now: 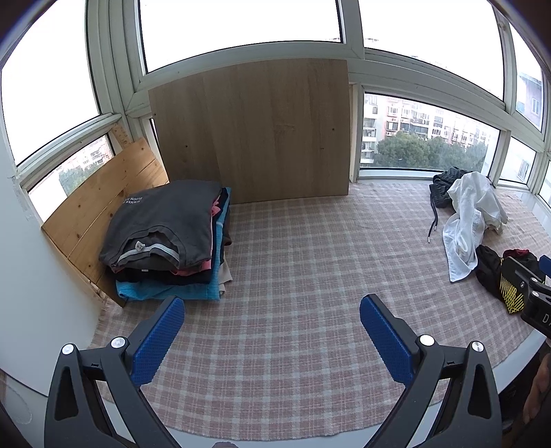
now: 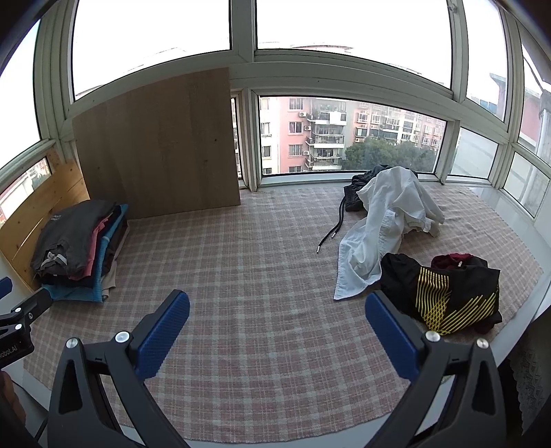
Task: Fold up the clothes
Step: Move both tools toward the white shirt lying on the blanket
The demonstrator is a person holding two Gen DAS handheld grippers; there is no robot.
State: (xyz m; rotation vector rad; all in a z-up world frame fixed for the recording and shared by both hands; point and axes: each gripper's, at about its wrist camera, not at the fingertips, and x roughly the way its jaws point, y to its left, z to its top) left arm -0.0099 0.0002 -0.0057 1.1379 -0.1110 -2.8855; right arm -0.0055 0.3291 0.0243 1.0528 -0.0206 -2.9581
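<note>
While both jaws gape empty | black-and-yellow garment (image 2: 447,293) just beyond right gripper (image 2: 277,312) | folded stack (image 1: 168,237) beyond left gripper (image 1: 272,318)

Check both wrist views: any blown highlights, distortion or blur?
Left wrist: upper window panes blown white, frames bowed by fisheye, folded stack sharp. Right wrist: same white sky and dark corner vignette; white shirt keeps its folds, plaid cloth evenly lit, no hard shadows.

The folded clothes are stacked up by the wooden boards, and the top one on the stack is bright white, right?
Not quite. The stack of folded clothes does sit by the wooden boards, but its top one is dark grey, as the left wrist view shows. The white shirt lies unfolded across the cloth.
</note>
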